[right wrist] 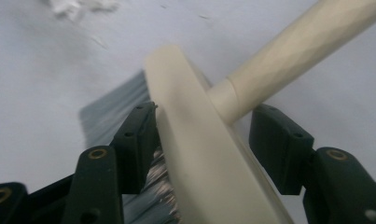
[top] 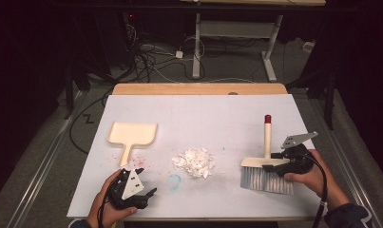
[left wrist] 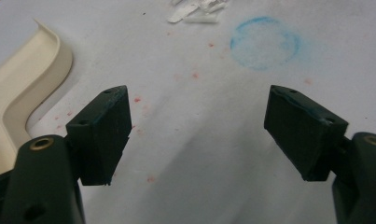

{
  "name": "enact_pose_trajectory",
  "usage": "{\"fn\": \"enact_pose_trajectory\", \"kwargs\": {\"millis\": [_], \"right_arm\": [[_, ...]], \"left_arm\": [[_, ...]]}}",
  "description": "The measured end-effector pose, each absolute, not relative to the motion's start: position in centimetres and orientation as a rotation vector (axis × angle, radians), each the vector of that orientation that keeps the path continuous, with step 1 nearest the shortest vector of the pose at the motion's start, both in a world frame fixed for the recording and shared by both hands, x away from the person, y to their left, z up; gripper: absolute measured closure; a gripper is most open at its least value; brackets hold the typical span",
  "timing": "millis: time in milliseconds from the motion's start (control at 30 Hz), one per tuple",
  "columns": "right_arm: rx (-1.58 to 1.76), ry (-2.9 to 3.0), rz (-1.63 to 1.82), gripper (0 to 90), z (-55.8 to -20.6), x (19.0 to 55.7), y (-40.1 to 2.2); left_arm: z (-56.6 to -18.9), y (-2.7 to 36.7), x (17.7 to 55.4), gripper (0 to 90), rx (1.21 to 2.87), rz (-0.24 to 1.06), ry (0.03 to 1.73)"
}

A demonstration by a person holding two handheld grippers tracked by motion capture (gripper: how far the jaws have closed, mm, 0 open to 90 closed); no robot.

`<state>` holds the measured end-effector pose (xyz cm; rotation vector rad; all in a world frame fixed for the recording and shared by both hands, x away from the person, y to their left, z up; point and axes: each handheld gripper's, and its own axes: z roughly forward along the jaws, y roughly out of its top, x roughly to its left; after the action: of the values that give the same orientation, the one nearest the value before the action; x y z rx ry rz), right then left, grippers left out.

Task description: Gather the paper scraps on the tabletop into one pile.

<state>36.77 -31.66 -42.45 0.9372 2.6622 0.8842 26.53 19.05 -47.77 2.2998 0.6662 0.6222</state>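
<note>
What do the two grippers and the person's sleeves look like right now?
Both are black handheld units with two blocky black jaws on arms with brass-coloured rivets. The left gripper and the right gripper each carry a grey three-cornered plate on top. A black cable trails from each back along the wrist. A dark blue sleeve covers the right forearm.
</note>
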Motion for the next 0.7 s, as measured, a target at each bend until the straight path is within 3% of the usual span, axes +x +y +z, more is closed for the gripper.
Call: {"fn": "enact_pose_trajectory", "kwargs": {"millis": [67, 100, 433, 700], "right_arm": [[0.896, 2.637, 0.854, 52.5, -42.6, 37.4, -31.7], [0.903, 2.632, 0.864, 48.9, -42.7, 37.8, -31.8], [0.894, 2.439, 0.899, 48.4, -42.5, 37.7, -31.0], [0.879, 2.225, 1.007, 32.9, -40.7, 35.7, -29.9]], "left_arm": [[-47.7, 19.0, 26.6, 21.9, 2.303, 0.632, 0.655], [-47.7, 19.0, 26.6, 21.9, 2.304, 0.632, 0.654], [-47.6, 19.2, 26.5, 21.9, 2.298, 0.642, 0.655], [-47.5, 19.2, 26.4, 21.9, 2.291, 0.639, 0.662]]}}
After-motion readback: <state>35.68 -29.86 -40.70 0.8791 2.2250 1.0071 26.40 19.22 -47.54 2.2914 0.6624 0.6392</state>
